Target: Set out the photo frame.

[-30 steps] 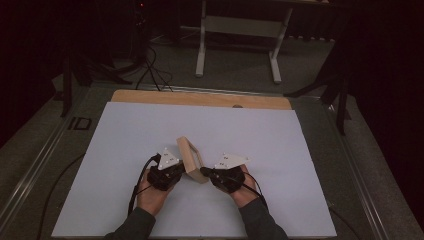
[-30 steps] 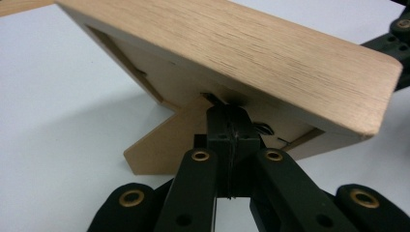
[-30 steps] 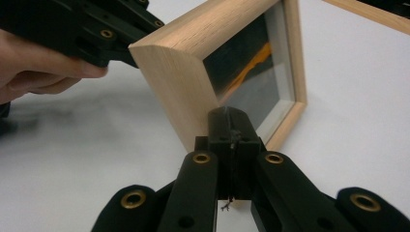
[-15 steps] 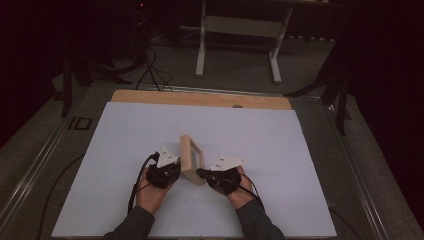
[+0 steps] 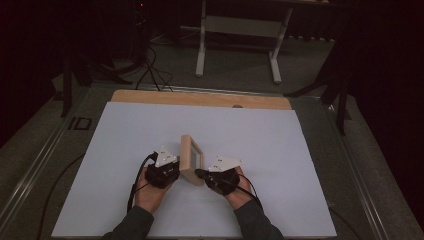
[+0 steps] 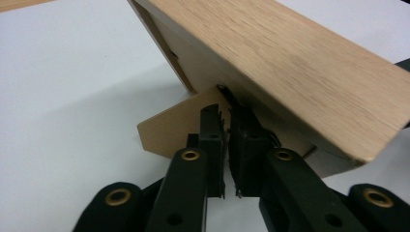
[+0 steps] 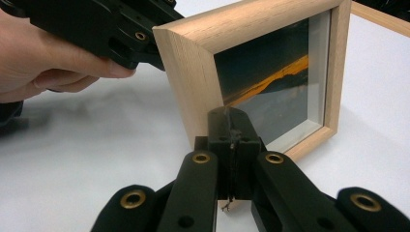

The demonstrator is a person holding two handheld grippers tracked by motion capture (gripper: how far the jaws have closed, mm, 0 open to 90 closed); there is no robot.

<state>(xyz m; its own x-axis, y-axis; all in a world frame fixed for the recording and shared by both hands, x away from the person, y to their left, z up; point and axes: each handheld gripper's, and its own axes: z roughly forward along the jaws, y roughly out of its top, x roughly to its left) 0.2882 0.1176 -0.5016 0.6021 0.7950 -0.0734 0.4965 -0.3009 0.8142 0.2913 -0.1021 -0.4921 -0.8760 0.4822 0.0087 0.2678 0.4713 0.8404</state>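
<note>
Frame point(image 5: 191, 159) pale wood, glazed, upright; left claw point(image 6: 226, 126) clamps stand point(image 6: 169, 128), right claw point(image 7: 233, 130) closed.

The picture frame point(image 6: 290, 63) is cut off by the left gripper view's top edge.

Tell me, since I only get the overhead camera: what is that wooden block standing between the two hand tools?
Observer: It is a picture frame standing on its edge. The right gripper view shows glass over a dark picture with an orange streak.
Operator: What is the left tool doing behind it?
Observer: The left gripper has its jaws closed on the thin cardboard stand that folds out from the frame's back.
Operator: And the right one?
Observer: The right gripper has its jaws shut together with nothing between them, tips at the frame's lower front corner.
</note>
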